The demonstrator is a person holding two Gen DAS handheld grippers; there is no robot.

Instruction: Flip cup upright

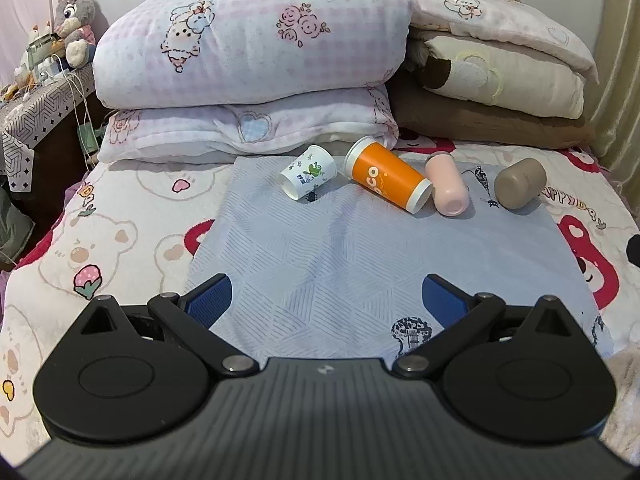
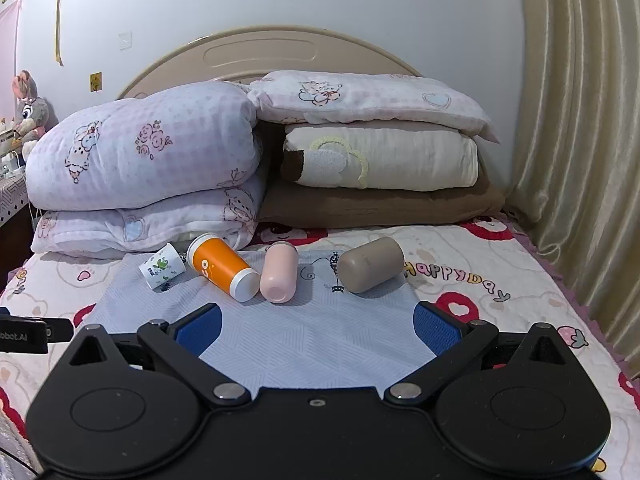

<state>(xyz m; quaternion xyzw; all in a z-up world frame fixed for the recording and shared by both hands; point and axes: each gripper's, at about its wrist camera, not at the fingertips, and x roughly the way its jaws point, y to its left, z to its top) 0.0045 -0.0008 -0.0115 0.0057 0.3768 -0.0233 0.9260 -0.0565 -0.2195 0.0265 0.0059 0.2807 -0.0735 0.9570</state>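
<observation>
Left claw point(image 1: 327, 298) gapes; 4 cups' point(image 1: 387, 179) mouths unclear.

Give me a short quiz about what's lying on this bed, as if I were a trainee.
1. True or false: all four cups on the grey cloth lie on their sides.
2. Which cup is furthest right? A) orange cup B) pink cup C) brown cup
3. Fill in: the small white cup bears a ____ leaf print.

Key
1. True.
2. C.
3. Green.
Bonus fact: the left gripper and right gripper both hold nothing, fingers spread.
</observation>
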